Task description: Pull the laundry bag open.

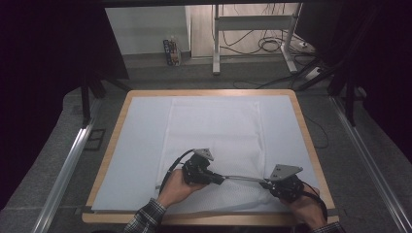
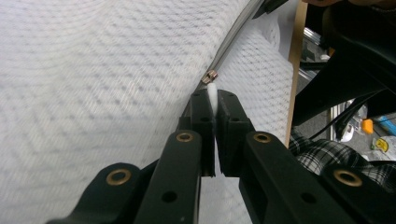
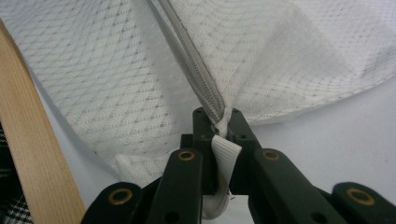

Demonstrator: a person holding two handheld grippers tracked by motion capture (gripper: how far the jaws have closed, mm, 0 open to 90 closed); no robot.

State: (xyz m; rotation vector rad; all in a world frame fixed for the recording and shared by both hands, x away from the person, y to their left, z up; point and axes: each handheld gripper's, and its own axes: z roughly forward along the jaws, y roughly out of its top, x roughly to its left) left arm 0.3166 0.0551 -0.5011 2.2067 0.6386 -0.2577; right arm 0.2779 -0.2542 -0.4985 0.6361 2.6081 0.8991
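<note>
While both grippers clamp it, the zipper (image 1: 243, 178) stretches between them.

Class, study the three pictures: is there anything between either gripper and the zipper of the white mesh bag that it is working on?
Nothing visible. The left gripper is already shut on the zipper pull tab, and the right gripper is shut on the zipper end tape. The zipper runs taut and unobstructed between them.

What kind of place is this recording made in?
Probably a lab or workshop set up for recording. A wooden table with a white cover stands between metal rails, loose cables lie on the floor behind, and dark curtains hang at both sides.
</note>
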